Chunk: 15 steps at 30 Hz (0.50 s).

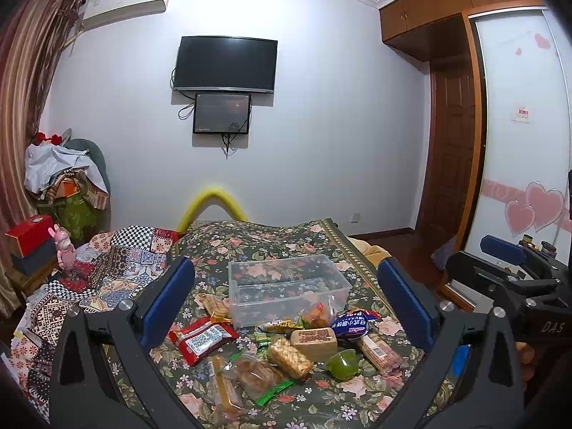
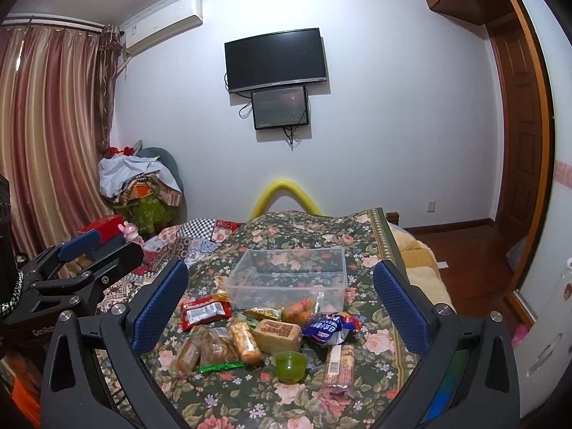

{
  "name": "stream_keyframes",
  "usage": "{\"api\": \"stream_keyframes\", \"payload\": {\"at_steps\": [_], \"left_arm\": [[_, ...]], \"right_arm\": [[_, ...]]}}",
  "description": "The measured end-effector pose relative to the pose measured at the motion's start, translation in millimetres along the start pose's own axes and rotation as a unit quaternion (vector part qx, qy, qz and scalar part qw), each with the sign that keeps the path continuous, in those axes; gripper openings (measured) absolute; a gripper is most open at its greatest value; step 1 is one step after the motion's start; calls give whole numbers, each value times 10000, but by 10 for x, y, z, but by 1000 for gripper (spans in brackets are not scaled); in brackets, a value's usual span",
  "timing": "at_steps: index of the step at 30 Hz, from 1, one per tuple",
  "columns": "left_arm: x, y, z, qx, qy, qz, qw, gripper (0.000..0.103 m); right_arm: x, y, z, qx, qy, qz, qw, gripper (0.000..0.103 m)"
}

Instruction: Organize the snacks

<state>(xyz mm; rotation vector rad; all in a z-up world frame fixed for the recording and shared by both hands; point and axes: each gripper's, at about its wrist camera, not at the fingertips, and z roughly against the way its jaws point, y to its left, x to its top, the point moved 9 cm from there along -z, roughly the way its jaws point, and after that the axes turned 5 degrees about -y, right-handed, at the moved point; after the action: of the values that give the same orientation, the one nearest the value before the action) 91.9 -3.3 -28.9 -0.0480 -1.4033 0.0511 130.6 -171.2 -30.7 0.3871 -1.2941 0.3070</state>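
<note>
Both of my grippers hover above the bed's near edge, and neither holds anything. My left gripper (image 1: 286, 307) has its blue pads spread wide, framing the snack pile; my right gripper (image 2: 282, 307) is spread just as wide beside it.

The snacks lie loose on the floral bedspread (image 1: 271, 243), bunched between me and the clear plastic bin (image 1: 286, 286), which sits further toward the foot of the bed and looks empty. The red packet (image 1: 202, 338) lies at the left of the pile, touching nothing in the bin. The brown block (image 1: 314, 343) sits in the middle, the wafer pack (image 1: 289, 357) just beside it, the green jelly cup (image 1: 342, 364) near the front, and the blue packet (image 1: 352, 325) close against the bin's near right corner.

I judge the sorting has not started: nothing has gone into the bin. Next I'd pick one item at the pile's edge, probably the jelly cup or the red packet, drop the pads around it and close gently, since the wrappers look slippery and crushable.
</note>
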Motion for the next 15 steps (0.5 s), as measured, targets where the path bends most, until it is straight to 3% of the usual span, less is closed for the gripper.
{"api": "stream_keyframes", "payload": {"at_steps": [15], "left_arm": [[20,-17,27,-18,-41,-2,10000,103]], "right_arm": [[29,11,21,13,-36,-13,10000,103]]}}
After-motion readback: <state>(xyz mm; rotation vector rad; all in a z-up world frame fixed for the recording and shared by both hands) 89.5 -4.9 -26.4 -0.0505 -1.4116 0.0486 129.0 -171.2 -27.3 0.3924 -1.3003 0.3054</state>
